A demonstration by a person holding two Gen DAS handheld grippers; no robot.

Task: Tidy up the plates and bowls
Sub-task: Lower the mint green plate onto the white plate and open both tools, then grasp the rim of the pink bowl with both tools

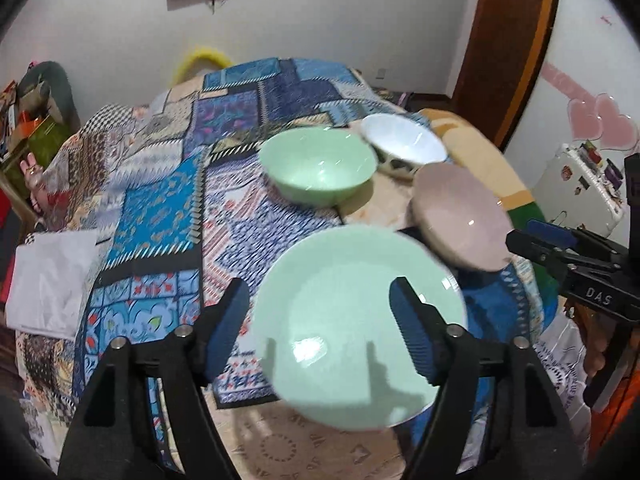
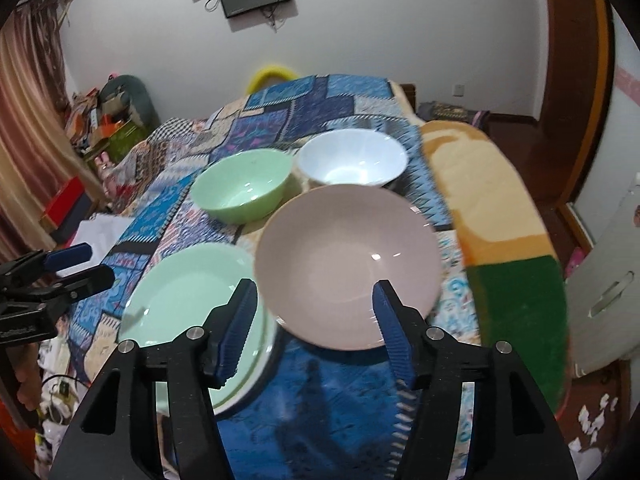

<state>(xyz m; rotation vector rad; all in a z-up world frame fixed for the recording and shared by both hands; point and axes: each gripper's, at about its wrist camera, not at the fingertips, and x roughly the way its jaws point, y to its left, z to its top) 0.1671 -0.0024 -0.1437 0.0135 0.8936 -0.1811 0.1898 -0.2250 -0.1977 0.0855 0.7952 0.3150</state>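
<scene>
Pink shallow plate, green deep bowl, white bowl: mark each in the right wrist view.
Pink shallow plate (image 2: 344, 256), right wrist view, inner centre.
Green deep bowl (image 2: 244, 188), right wrist view, inside.
White bowl (image 2: 352, 160), right wrist view, inside.

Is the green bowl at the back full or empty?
Empty. The green bowl sits upright on the patterned quilt, and both wrist views show only its bare glossy inside.

The plate (image 1: 360, 300) is mint green, and the bowl (image 1: 318, 170) at its twelve o'clock a similar pale green. The second plate (image 2: 348, 264) is dusty pink. At its twelve o'clock, the far bowl (image 2: 352, 162) is white inside. The patchwork bedspread (image 1: 160, 208) mixes blue, black and red prints. Gripper pads (image 2: 394, 340) are ribbed blue.
</scene>
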